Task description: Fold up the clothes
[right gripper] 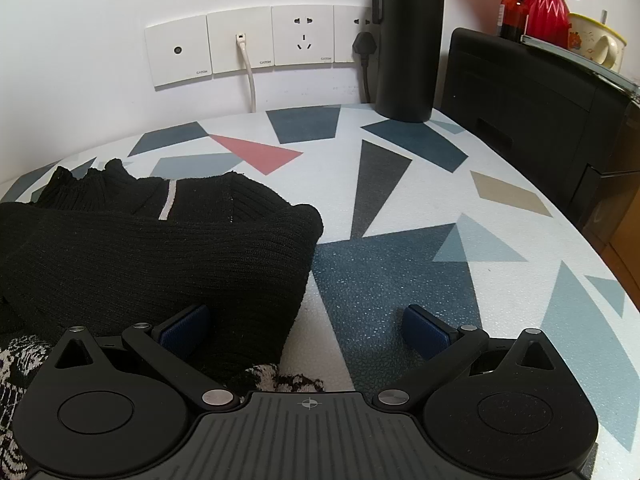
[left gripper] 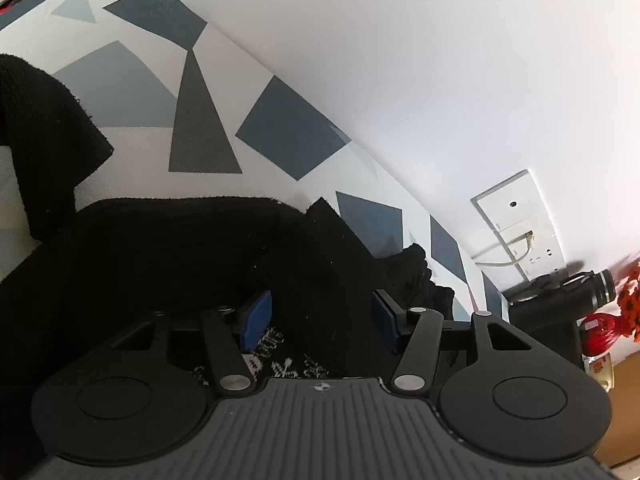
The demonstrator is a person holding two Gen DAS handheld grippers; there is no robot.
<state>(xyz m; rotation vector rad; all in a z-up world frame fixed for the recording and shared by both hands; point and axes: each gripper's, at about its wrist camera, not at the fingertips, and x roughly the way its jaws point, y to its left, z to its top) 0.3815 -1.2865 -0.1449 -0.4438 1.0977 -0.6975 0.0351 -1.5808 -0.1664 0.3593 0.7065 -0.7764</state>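
Knitwear decides it: the black sweater (right gripper: 152,248) lies on the patterned desk (right gripper: 420,208) with its folded edge between the right gripper's (right gripper: 306,330) wide-spread fingers, while the left gripper (left gripper: 318,316), fingers also parted, straddles a raised fold.
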